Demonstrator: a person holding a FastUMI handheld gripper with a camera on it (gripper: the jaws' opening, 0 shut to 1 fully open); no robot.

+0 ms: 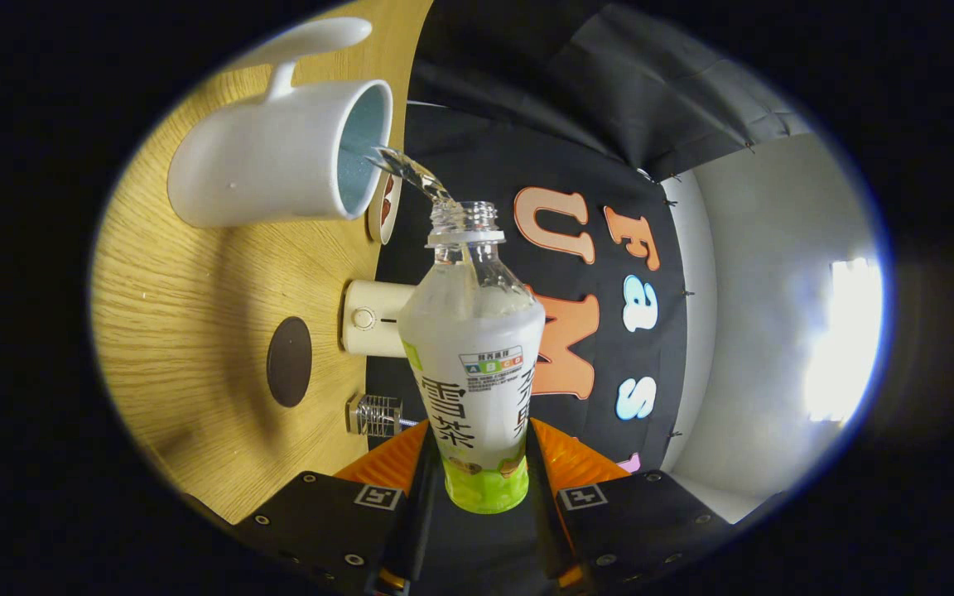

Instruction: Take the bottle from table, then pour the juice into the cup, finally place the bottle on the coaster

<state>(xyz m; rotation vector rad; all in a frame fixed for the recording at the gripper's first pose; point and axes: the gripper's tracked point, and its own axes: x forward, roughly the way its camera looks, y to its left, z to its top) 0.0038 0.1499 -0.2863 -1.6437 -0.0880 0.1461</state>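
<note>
In the gripper view, the clear plastic bottle with the white-and-green label (474, 372) is clamped between both fingers of the gripper (484, 472) and tipped, and a thin clear stream (411, 172) is being sent from its open neck into the white ceramic mug (278, 157) on the wooden table (187, 331). The stream enters just inside the mug's near rim, so a slight wobble or steeper tilt could likely spill it onto the table. The dark round coaster (289, 362) lies apart from the mug, waiting.
</note>
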